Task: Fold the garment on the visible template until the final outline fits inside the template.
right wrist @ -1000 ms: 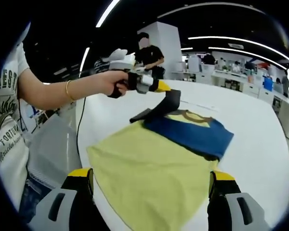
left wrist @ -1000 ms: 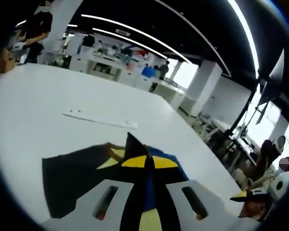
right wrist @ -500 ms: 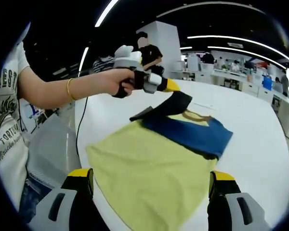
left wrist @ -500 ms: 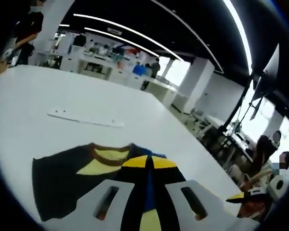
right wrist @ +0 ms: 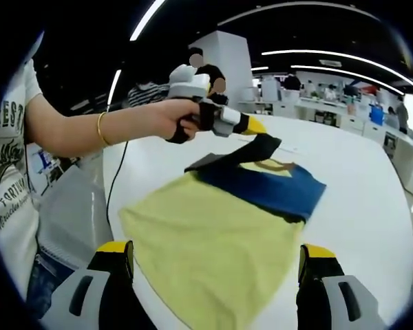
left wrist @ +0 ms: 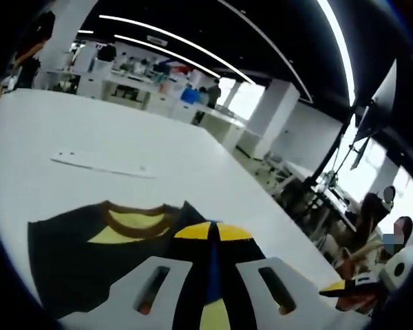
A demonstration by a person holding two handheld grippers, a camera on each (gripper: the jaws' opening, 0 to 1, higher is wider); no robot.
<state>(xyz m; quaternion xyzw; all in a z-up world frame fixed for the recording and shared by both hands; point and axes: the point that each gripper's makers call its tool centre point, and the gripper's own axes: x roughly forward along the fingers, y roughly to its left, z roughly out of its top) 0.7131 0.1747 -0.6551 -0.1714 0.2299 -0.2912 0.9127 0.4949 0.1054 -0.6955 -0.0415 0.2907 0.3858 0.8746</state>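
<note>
Overhead: long ceiling light strips (left wrist: pixel 172 41) across a dark ceiling, white columns, rows of desks behind. Below: one broad white table (right wrist: pixel 372 185), with one flat white strip (left wrist: pixel 100 163) lying well apart from the cloth.

Count: one garment (right wrist: pixel 213 234), yellow body spread flat across the table, dark blue top section folded over at the far end, brown collar (left wrist: pixel 134 213) showing. Two grippers.

Left gripper (right wrist: pixel 260 130): in the right gripper view, held in a person's hand (right wrist: pixel 175 120) with a bracelet at the wrist, yellow tips pinched together on a dark sleeve (right wrist: pixel 251 148) lifted off the table. In the left gripper view, tips pressed together with dark fabric running between the white jaws.

Right gripper (right wrist: pixel 213 258): jaws spread wide apart, nothing between them, hovering at the near hem of the yellow body.

Change against the frame one second earlier: left gripper carried further along the far edge, sleeve drawn out with it; collar and dark shoulder panel lying flatter and wider in the left gripper view; right gripper's stance unchanged
</note>
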